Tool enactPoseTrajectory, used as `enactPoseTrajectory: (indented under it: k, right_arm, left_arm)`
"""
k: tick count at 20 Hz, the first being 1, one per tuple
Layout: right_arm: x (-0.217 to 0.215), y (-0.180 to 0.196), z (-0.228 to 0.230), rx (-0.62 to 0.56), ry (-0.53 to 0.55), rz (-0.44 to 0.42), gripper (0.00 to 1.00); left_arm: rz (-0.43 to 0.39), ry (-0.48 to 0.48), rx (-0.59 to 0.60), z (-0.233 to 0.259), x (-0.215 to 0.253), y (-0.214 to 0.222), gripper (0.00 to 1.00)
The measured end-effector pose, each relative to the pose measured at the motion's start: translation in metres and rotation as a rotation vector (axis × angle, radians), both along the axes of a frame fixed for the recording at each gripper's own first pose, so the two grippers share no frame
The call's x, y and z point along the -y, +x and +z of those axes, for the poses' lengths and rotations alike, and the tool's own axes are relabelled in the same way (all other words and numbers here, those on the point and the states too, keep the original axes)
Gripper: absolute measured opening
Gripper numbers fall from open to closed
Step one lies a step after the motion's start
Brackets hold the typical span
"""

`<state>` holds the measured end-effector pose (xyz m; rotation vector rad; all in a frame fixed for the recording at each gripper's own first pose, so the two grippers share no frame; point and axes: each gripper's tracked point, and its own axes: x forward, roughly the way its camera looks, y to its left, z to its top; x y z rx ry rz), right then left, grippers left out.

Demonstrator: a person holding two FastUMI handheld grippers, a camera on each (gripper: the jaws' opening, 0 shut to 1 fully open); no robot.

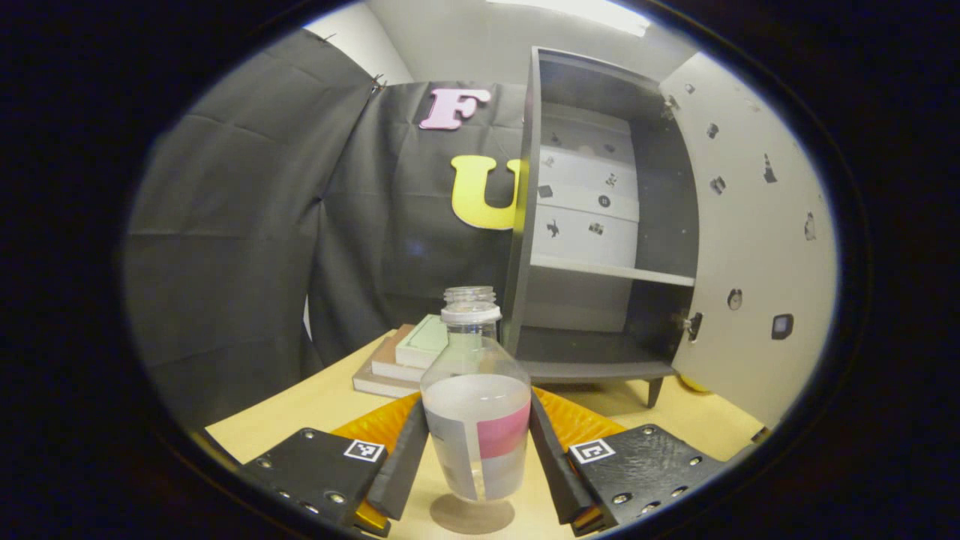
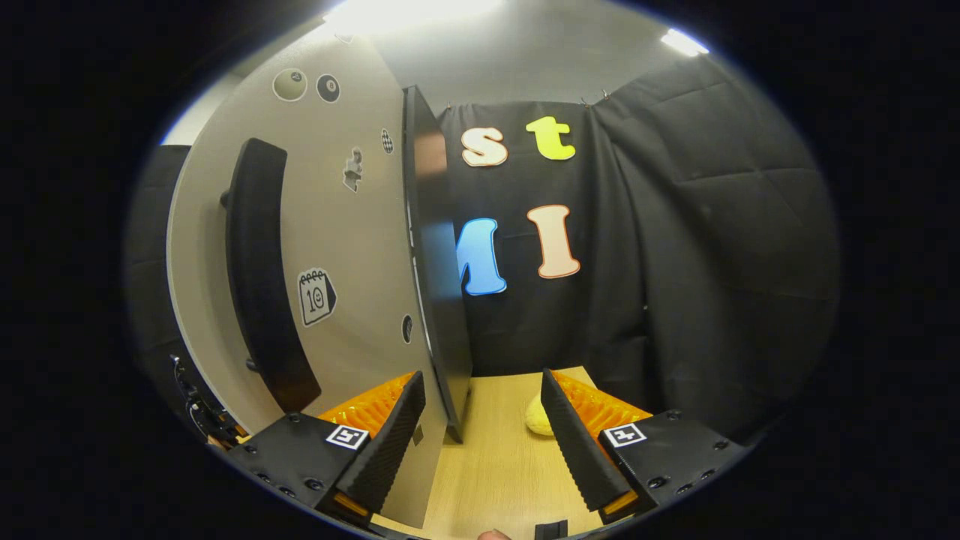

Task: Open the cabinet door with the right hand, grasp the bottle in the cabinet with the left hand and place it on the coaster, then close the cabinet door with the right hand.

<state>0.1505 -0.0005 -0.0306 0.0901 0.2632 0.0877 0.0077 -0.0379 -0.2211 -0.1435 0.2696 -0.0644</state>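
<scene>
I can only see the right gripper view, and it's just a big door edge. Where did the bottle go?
Observer: The bottle sits between the fingers of the left gripper, which lie against both its sides.
Operator: Is it on the coaster?
Observer: The round coaster is right under it. I cannot tell if the bottle touches it.
Operator: Is the cabinet wide open?
Observer: Yes, the cabinet door swings far out to the side of the cabinet, so both shelves show.
</scene>
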Motion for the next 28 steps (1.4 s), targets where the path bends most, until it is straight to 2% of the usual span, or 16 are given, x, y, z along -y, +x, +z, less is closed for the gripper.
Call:
enactPoseTrajectory:
  k: [4, 8, 9, 14, 16, 18, 19, 20, 23, 28]
  right_arm:
    - [0.006, -0.003, -0.003, -0.015, -0.013, -0.011, 0.98]
    - [0.011, -0.006, -0.005, -0.022, -0.024, -0.02, 0.98]
    - [0.011, -0.006, -0.007, -0.028, -0.028, -0.019, 0.98]
    - [0.01, -0.007, -0.012, -0.049, -0.058, -0.008, 0.98]
    - [0.007, -0.006, -0.012, -0.047, -0.063, 0.0, 0.98]
    - [0.006, -0.006, -0.012, -0.047, -0.063, 0.005, 0.98]
    - [0.006, -0.007, -0.013, -0.047, -0.062, 0.007, 0.98]
    - [0.006, -0.007, -0.012, -0.045, -0.061, 0.008, 0.98]
    - [0.007, -0.008, -0.013, -0.042, -0.062, 0.01, 0.98]
    - [0.01, -0.008, -0.01, -0.029, -0.046, 0.019, 0.98]
  left_arm:
    - [-0.017, 0.034, -0.065, -0.044, 0.009, -0.01, 0.74]
    - [-0.005, 0.079, -0.122, -0.082, 0.012, -0.024, 0.72]
    - [0.005, 0.083, -0.123, -0.087, 0.012, -0.026, 0.74]
    - [0.047, 0.082, -0.065, -0.084, 0.015, -0.024, 0.72]
    - [0.059, 0.084, -0.064, -0.087, 0.015, -0.025, 0.75]
    - [0.068, 0.089, -0.059, -0.085, 0.016, -0.027, 0.72]
    - [0.073, 0.095, -0.064, -0.086, 0.017, -0.028, 0.76]
    - [0.081, 0.108, -0.072, -0.086, 0.015, -0.029, 0.72]
    - [0.105, 0.139, -0.083, -0.081, 0.01, -0.032, 0.84]
    - [0.121, 0.144, -0.055, -0.05, 0.01, -0.029, 0.85]
